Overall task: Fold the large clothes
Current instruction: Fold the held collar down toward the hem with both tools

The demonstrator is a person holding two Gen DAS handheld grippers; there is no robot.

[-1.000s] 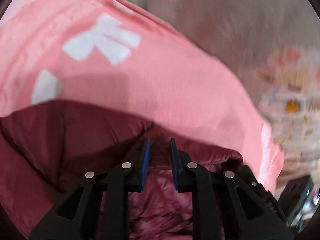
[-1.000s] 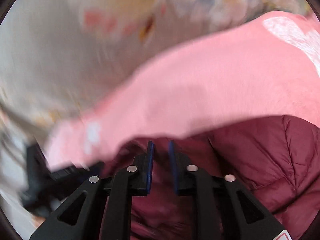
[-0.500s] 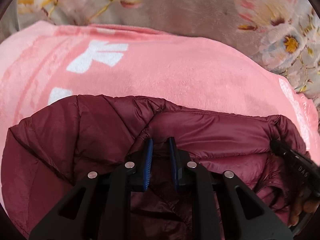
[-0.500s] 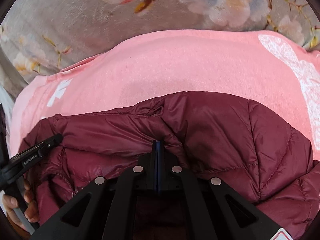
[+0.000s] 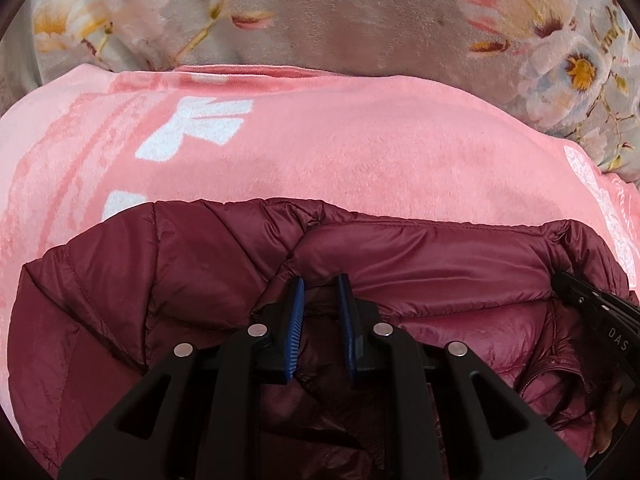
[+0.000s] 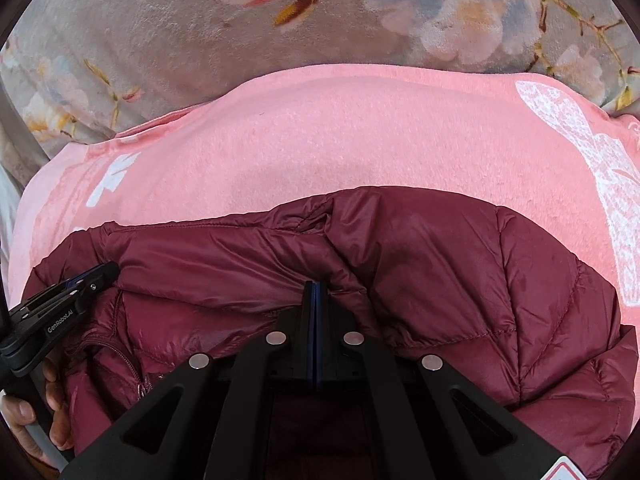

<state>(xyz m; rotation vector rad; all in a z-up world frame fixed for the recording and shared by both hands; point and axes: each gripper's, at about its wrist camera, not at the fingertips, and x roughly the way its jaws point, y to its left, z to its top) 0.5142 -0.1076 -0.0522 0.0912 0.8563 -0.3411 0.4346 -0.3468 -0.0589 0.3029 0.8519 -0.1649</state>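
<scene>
Right gripper [image 6: 316, 292] clenched on maroon puffer jacket [image 6: 440, 280] at frame centre, left gripper [image 5: 320, 292] parted around a fold; slick shell likely slips, skewing fold on pink blanket [image 5: 360, 140].

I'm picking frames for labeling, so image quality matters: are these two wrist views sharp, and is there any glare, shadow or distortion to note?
Left wrist view: sharp, strong fisheye bending with dark corners, soft sheen on the maroon puffer jacket, a faint shadow on the pink blanket above it. Right wrist view: equally sharp, same barrel bending, mild gloss on the jacket, floral cover slightly soft near the rim.
</scene>
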